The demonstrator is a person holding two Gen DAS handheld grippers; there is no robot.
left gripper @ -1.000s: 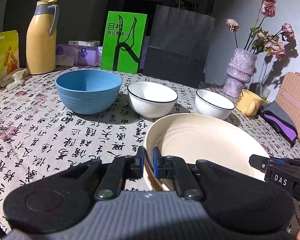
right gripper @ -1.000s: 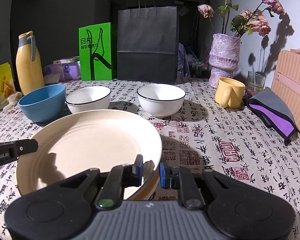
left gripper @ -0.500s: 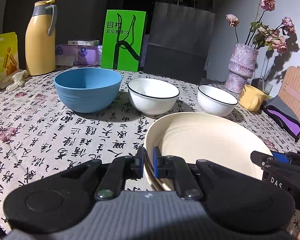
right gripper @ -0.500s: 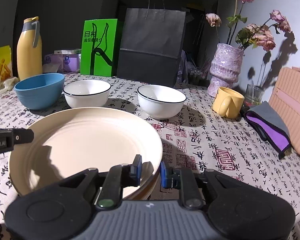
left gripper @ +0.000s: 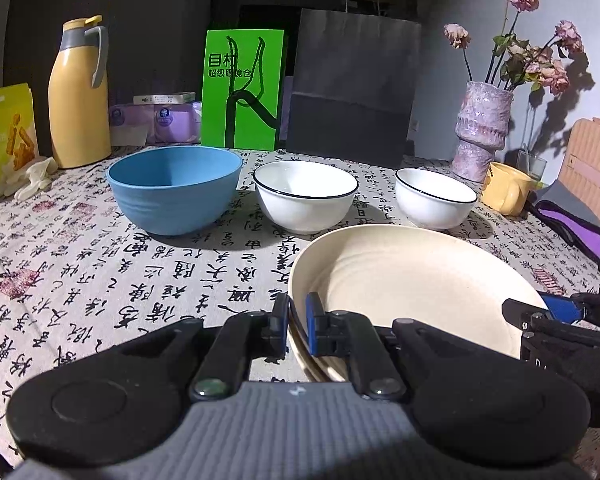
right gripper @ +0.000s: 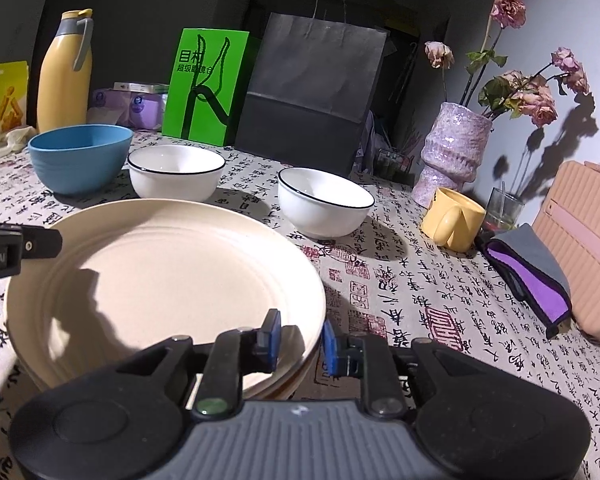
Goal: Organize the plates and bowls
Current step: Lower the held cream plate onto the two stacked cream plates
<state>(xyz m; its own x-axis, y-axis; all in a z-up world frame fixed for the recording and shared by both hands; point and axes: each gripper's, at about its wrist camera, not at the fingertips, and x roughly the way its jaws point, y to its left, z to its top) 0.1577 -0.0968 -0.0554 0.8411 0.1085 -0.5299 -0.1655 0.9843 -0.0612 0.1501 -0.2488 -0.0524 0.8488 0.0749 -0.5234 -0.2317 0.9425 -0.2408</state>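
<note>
A stack of cream plates (left gripper: 412,280) sits on the patterned tablecloth; it also shows in the right wrist view (right gripper: 160,272). My left gripper (left gripper: 297,326) is shut on the stack's left rim. My right gripper (right gripper: 300,340) straddles the right rim with its jaws a little apart, and it shows in the left wrist view (left gripper: 556,312). Behind stand a blue bowl (left gripper: 174,188) and two white bowls with dark rims, one (left gripper: 305,196) in the middle and one (left gripper: 436,202) to the right.
At the back stand a yellow jug (left gripper: 78,96), a green bag (left gripper: 242,92), a black paper bag (left gripper: 352,88) and a vase of dried flowers (left gripper: 482,132). A yellow mug (left gripper: 504,194), a purple cloth (left gripper: 572,228) and a pink case (left gripper: 596,168) are on the right.
The right gripper's jaws have opened wider around the plate rim. The left gripper's hold is unchanged. Both cameras have shifted slightly.
</note>
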